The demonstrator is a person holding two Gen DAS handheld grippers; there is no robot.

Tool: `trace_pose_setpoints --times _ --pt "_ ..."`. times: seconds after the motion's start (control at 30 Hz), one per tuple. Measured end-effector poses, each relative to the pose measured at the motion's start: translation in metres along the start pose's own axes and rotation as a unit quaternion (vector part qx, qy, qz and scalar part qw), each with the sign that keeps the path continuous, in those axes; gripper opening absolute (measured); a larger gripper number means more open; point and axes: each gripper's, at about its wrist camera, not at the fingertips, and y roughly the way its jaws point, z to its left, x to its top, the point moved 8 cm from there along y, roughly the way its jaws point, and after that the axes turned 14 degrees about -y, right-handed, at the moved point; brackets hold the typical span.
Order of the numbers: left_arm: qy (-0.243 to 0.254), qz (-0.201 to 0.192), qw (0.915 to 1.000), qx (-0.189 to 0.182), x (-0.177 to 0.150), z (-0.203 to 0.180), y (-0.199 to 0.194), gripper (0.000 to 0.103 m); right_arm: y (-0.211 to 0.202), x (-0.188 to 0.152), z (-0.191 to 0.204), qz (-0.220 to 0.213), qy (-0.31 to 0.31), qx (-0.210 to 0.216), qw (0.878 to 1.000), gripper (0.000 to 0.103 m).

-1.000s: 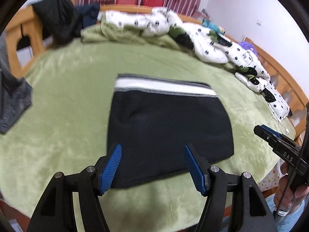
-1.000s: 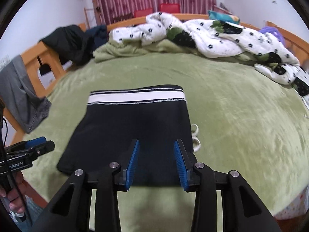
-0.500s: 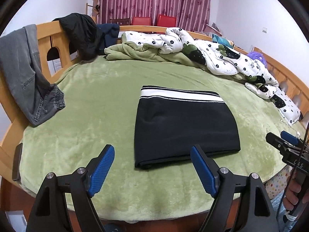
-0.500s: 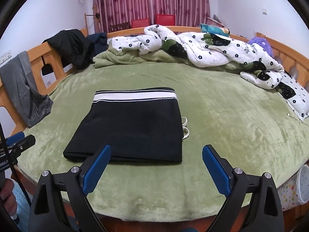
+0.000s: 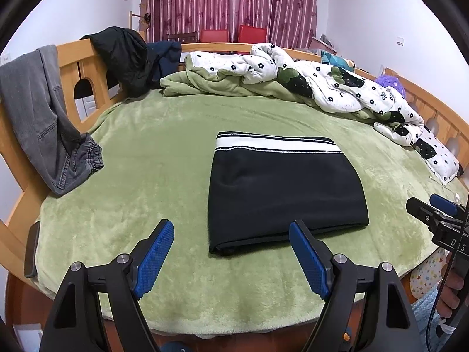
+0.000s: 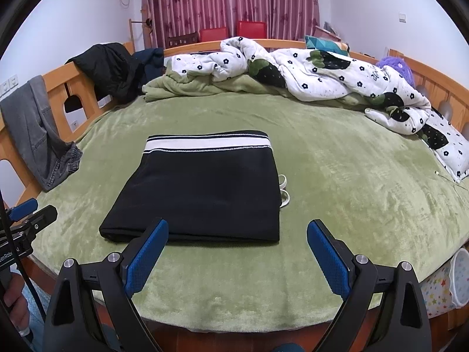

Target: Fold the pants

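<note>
The black pants (image 5: pixel 281 190) lie folded into a flat rectangle on the green blanket, white-striped waistband at the far edge. They also show in the right wrist view (image 6: pixel 202 187), with a white drawstring (image 6: pixel 283 190) poking out at their right side. My left gripper (image 5: pixel 231 252) is open and empty, held back from the near fold above the bed's front edge. My right gripper (image 6: pixel 236 249) is open and empty, also short of the near fold. Each gripper shows at the edge of the other's view.
Grey jeans (image 5: pixel 41 117) hang over the wooden rail (image 5: pixel 88 70) at the left. A black jacket (image 5: pixel 123 55) is draped further back. A flowered quilt (image 5: pixel 322 82) is heaped along the far and right side of the bed. A phone-like dark slab (image 5: pixel 30 249) lies at the left edge.
Both grippers pulled back from the pants toward the bed's front edge and rose. The right gripper's jaws went from narrow to wide open. The pants stayed flat.
</note>
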Motion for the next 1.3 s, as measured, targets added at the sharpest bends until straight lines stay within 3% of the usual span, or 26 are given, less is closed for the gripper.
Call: trace_pose_setpoints --times 1.3 --pt "-0.004 0.003 1.0000 0.001 0.0037 0.0060 0.0040 0.080 -0.0023 0.0005 -0.0046 0.000 0.008 -0.004 1.000 0.095"
